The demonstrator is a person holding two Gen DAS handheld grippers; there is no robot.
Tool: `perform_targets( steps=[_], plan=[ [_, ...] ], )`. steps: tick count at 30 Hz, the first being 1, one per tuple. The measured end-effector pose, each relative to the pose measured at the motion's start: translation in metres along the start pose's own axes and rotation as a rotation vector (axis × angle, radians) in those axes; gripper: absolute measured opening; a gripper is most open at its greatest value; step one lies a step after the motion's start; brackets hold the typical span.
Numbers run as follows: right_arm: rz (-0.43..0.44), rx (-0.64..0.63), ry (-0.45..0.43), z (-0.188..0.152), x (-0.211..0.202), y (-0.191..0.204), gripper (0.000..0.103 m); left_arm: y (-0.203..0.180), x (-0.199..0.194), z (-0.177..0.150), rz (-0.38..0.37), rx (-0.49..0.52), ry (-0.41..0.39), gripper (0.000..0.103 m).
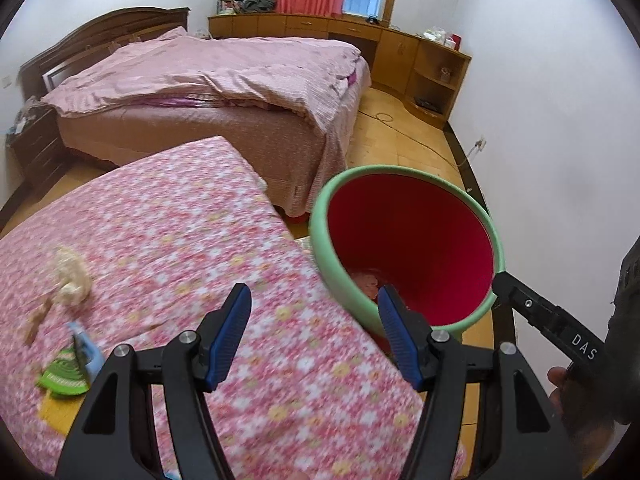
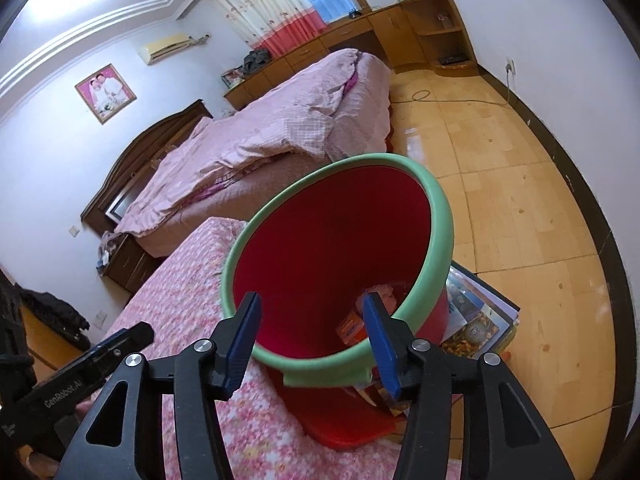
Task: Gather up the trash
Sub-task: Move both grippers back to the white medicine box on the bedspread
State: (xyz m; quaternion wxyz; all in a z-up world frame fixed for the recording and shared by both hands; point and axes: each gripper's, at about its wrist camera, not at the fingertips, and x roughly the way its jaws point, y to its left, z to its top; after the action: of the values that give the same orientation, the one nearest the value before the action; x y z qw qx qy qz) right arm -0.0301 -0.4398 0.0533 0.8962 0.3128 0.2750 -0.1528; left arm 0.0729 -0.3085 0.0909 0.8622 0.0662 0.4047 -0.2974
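A red bin with a green rim stands beside the table with the pink floral cloth. At its bottom lie a pink scrap and an orange packet. My right gripper is open, its fingers spanning the bin's near rim without pressing it. My left gripper hangs open and empty over the table's edge by the bin. On the cloth at the left lie a crumpled tissue, a green wrapper and a small blue piece.
A bed with a pink quilt fills the room behind the table. Wooden cabinets line the far wall. Magazines lie on the wooden floor under the bin, and a cable runs across the floor.
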Motion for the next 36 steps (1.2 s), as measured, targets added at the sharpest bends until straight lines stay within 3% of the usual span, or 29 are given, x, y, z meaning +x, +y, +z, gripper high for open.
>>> perform_targets(
  steps=[10, 20, 36],
  plan=[
    [0.027, -0.062, 0.006, -0.017, -0.023, 0.025, 0.058, 0.032, -0.046, -0.022, 0.059, -0.069, -0.024, 0.066],
    [0.044, -0.117, 0.026, -0.039, -0.032, 0.048, 0.06, 0.084, -0.068, -0.055, 0.14, -0.201, 0.006, 0.066],
    [0.057, -0.171, 0.098, -0.071, -0.022, 0.069, 0.06, 0.128, -0.052, -0.121, 0.204, -0.398, 0.139, 0.066]
  ],
)
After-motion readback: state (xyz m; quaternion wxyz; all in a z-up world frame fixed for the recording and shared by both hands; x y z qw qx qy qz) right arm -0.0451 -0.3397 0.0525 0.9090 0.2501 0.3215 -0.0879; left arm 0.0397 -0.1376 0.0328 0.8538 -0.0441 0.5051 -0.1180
